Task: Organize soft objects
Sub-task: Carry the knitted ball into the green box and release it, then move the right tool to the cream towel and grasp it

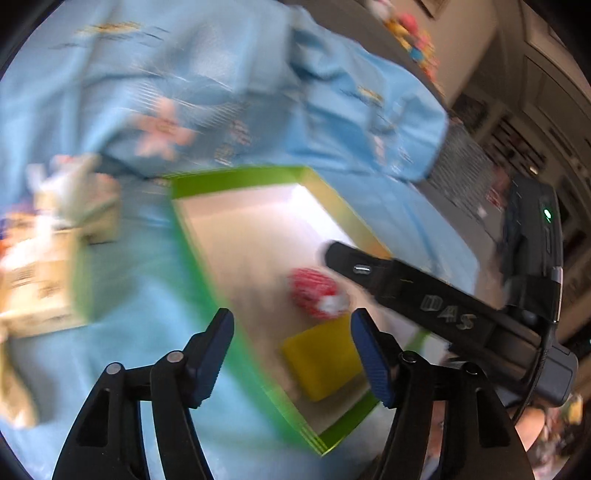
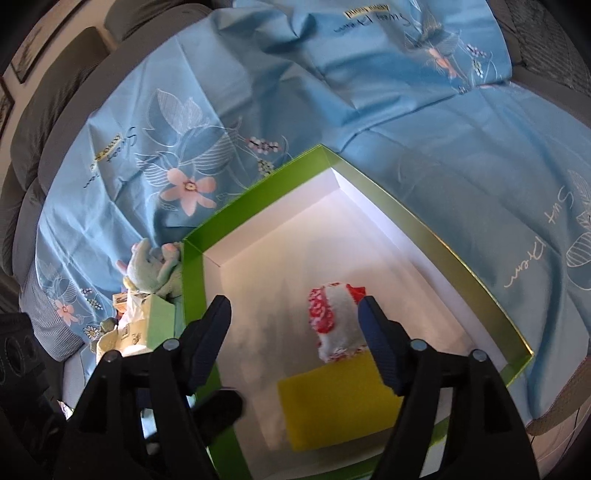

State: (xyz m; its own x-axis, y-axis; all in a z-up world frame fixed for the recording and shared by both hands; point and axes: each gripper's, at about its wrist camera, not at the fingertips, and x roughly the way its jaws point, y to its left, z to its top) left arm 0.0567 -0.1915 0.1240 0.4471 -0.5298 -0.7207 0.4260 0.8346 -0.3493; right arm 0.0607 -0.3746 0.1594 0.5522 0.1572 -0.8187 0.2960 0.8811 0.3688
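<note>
A red-and-white rolled cloth [image 2: 338, 319] lies on the white floor of the green box [image 2: 194, 266], touching a yellow sponge [image 2: 332, 398] near the box's front edge. Both the right gripper [image 2: 293, 339] and left gripper [image 1: 291, 354] hover spread and empty (the left view is blurred). A blue floral sheet [image 2: 424, 155] carries the box.

Place: a home, most likely a living room.
Seating: grey cushioned sofa [image 2: 55, 122] curving round the work surface.
Cover: light blue floral bedsheet [image 2: 424, 147] spread over the surface.
Walls: framed pictures [image 2: 35, 40] hang at the upper left.
Shelf: colourful toy figures [image 1: 410, 33], blurred, line a dark ledge.
Clutter: a soft toy [image 2: 155, 267] and a small carton [image 2: 147, 325].
</note>
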